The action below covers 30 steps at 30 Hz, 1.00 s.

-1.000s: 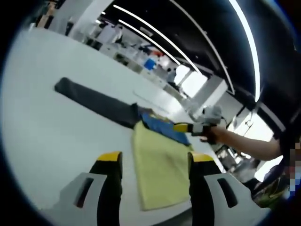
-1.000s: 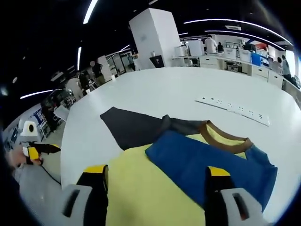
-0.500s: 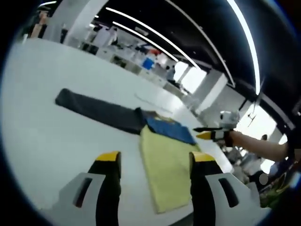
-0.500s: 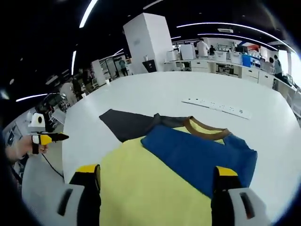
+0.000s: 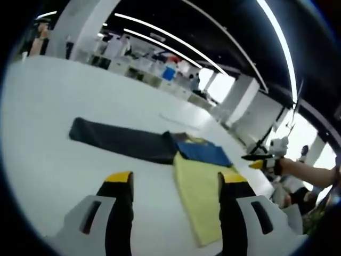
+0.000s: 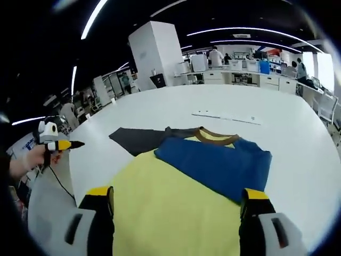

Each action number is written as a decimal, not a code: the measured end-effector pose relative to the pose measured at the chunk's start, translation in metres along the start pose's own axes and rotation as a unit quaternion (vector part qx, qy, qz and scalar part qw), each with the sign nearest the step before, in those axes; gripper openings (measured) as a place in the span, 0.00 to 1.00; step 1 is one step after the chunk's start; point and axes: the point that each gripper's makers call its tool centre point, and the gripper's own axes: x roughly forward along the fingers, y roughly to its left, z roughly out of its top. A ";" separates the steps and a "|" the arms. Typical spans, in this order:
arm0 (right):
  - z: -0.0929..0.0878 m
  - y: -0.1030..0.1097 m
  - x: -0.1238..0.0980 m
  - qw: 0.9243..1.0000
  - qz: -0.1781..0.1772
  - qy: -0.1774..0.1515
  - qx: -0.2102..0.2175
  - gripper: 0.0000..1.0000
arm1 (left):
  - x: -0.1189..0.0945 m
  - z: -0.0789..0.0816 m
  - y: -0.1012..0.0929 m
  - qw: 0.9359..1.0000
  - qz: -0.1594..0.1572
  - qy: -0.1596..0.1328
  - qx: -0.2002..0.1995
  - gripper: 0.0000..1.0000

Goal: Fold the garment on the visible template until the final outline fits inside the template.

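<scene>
Item: garment, a yellow shirt with a blue folded-over section and a brown-trimmed collar. It lay flat on the white tabletop. In the right gripper view it occupied the near middle, the yellow body running down between that gripper's fingers and the blue part lying across its upper half. In the left gripper view the garment appeared as a narrow yellow strip with the blue part at its far end.

Item: dark grey template, a long flat panel on the tabletop. It extended leftward from beneath the garment's collar end in the left gripper view; in the right gripper view a corner of it projected from under the garment's far left edge.

Item: left gripper. Black fingers with yellow tips were parted wide, nothing between them, raised above the tabletop. In the right gripper view it was held in a hand at the far left, off the tabletop's edge; its state there was too small to tell.

Item: right gripper. Fingers were spread apart and empty, hanging over the yellow cloth. In the left gripper view it was held at the right edge, beyond the garment.

Item: white power strip, lying on the tabletop past the collar.

Surroundings: white column, ceiling light strips, distant workbenches.
</scene>
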 end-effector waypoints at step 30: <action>-0.031 -0.020 -0.048 0.996 -0.056 -0.016 0.062 1.00 | 0.040 0.028 0.081 0.997 0.066 0.017 0.027 0.71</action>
